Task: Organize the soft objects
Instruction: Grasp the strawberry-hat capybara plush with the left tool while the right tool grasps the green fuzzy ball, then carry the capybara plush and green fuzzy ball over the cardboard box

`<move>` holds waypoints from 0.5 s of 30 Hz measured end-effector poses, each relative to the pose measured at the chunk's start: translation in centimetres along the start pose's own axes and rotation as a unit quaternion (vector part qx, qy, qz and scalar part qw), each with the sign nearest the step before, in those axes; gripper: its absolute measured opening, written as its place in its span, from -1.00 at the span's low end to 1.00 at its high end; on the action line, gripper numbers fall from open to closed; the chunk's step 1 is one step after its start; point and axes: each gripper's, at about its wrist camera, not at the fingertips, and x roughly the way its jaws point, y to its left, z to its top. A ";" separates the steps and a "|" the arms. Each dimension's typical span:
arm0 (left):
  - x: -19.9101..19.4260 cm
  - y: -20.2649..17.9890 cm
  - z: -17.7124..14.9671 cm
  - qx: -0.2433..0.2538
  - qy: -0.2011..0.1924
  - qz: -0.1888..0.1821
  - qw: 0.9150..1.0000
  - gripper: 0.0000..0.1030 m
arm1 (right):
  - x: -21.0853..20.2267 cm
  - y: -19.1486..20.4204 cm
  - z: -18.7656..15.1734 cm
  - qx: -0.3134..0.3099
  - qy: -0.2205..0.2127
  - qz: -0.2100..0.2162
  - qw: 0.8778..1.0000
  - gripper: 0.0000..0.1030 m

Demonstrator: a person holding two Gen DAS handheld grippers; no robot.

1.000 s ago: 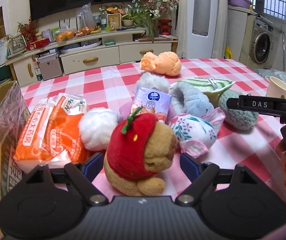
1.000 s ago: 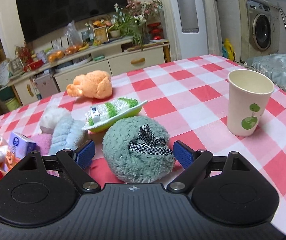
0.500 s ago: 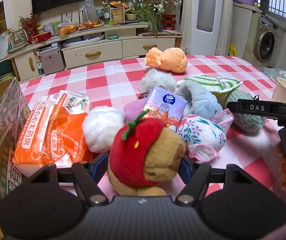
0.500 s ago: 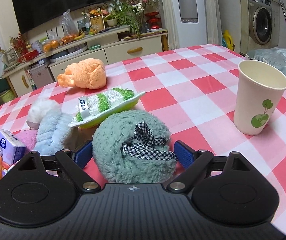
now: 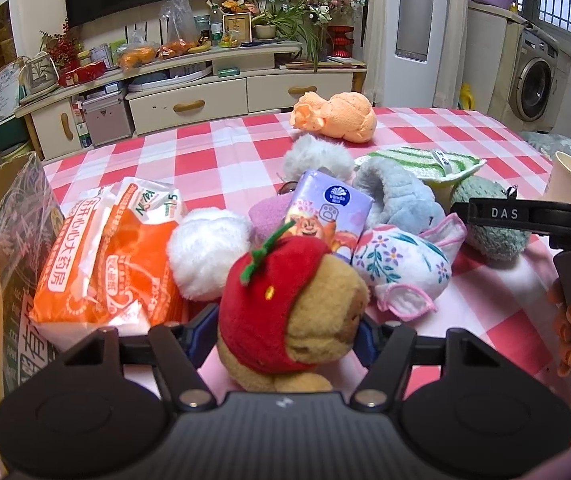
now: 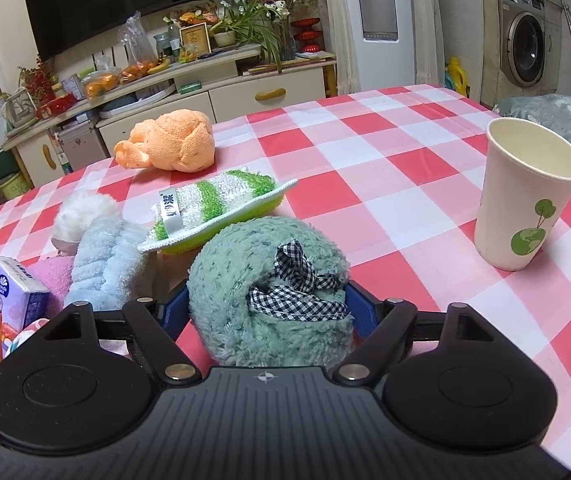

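My left gripper (image 5: 285, 336) is shut on a brown plush bear with a red strawberry hood (image 5: 285, 312), at the near edge of the pile. My right gripper (image 6: 267, 308) is shut on a teal fluffy puff with a checked bow (image 6: 265, 280), which also shows in the left wrist view (image 5: 489, 224). Around them lie a white pompom (image 5: 205, 252), a floral cloth bundle (image 5: 401, 264), a light-blue fluffy piece (image 6: 105, 256), an orange knitted toy (image 6: 173, 144), and a green-striped sponge (image 6: 213, 196).
A purple tissue pack (image 5: 325, 216) and an orange snack bag (image 5: 113, 256) sit in the pile. A paper cup (image 6: 525, 192) stands on the checked tablecloth (image 6: 385, 160) at right. A plastic bag (image 5: 1, 280) and cardboard box stand at left.
Both grippers' fingers closed in, the left onto the bear, the right onto the teal puff. Both cameras rose slightly.
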 end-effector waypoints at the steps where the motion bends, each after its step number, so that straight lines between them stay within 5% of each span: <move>1: 0.0 0.0 0.0 -0.003 0.001 0.000 1.000 0.28 | 0.0 0.0 -0.1 -0.003 -0.001 -0.002 1.000 0.83; 15: -1.5 0.4 -0.8 -0.036 -0.001 -0.016 0.999 0.25 | -1.9 1.1 -2.4 -0.021 -0.009 -0.002 1.000 0.78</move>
